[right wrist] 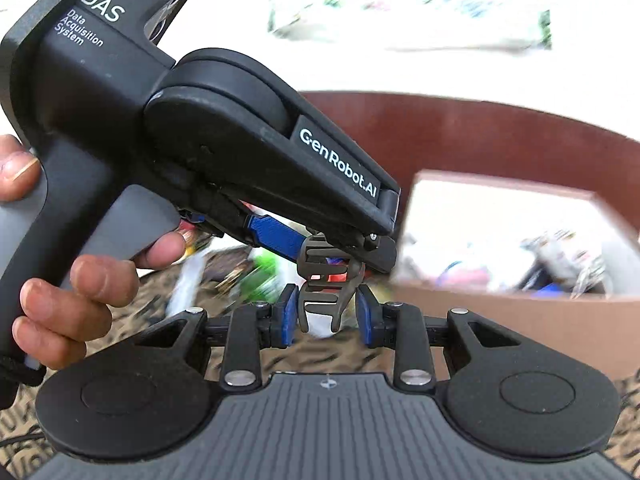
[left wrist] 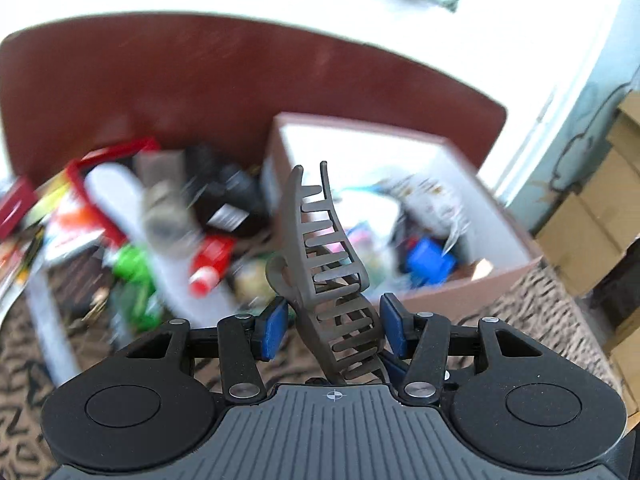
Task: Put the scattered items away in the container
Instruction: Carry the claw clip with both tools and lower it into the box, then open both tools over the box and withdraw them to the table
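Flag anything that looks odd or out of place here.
The grey hair claw clip stands tilted in mid-air, clamped by the left tongs and the right tongs at once, not yet in the box.

Hair claw clip (left wrist: 324, 264): upright between left gripper (left wrist: 334, 326) pads, far end also between right gripper (right wrist: 328, 312) pads. Box (left wrist: 472, 292): beyond, to the right, holding several items. Loose pile (left wrist: 160, 232), seemingly packets and bottles: left of box
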{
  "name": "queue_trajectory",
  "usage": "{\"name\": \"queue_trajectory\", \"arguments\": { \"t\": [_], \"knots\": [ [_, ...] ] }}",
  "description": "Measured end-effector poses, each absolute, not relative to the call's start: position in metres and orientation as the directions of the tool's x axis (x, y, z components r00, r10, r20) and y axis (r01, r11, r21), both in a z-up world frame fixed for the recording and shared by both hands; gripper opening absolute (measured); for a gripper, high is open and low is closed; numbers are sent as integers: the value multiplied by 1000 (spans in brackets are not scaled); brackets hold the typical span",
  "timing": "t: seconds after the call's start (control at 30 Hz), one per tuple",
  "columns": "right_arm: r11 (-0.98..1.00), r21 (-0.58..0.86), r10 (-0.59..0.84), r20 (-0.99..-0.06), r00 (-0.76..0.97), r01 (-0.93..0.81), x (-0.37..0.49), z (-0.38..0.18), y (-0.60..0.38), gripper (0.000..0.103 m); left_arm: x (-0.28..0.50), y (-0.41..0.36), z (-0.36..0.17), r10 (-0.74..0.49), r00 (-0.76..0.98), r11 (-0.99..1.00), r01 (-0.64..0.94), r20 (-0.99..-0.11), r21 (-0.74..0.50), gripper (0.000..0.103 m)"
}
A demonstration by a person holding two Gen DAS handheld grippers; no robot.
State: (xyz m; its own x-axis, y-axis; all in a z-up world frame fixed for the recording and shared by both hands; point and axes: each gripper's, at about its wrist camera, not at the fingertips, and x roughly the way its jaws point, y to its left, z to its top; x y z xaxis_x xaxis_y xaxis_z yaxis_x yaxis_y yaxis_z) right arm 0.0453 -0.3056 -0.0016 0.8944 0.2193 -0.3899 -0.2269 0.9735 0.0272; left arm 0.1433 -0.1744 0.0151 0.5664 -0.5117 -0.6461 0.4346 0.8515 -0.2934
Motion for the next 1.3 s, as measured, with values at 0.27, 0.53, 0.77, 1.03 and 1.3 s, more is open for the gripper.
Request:
{"name": "queue_trajectory", "arguments": {
  "t": [0.27, 0.53, 0.77, 1.03, 1.3],
  "knots": [
    [993, 13, 115, -368, 923, -118, 80, 13, -357, 34, 189, -240, 28, -587, 524, 793, 525, -617, -308, 53],
    [998, 16, 62, -429, 901, -61, 126, 4, -397, 34, 236, -296, 9, -608, 466, 761, 574, -643, -303, 53],
    [999, 3, 44, -481, 875, -49, 167, -10, -411, 35, 277, -317, -13, -612, 432, 752, 576, -662, -319, 58],
    [998, -34, 20, -502, 865, -43, 184, -19, -408, 75, 290, -294, -19, -616, 449, 764, 542, -647, -351, 99],
    [1000, 1, 19, -485, 874, -21, 157, -24, -396, 97, 255, -267, -20, -593, 513, 786, 538, -621, -305, 103]
  ]
}}
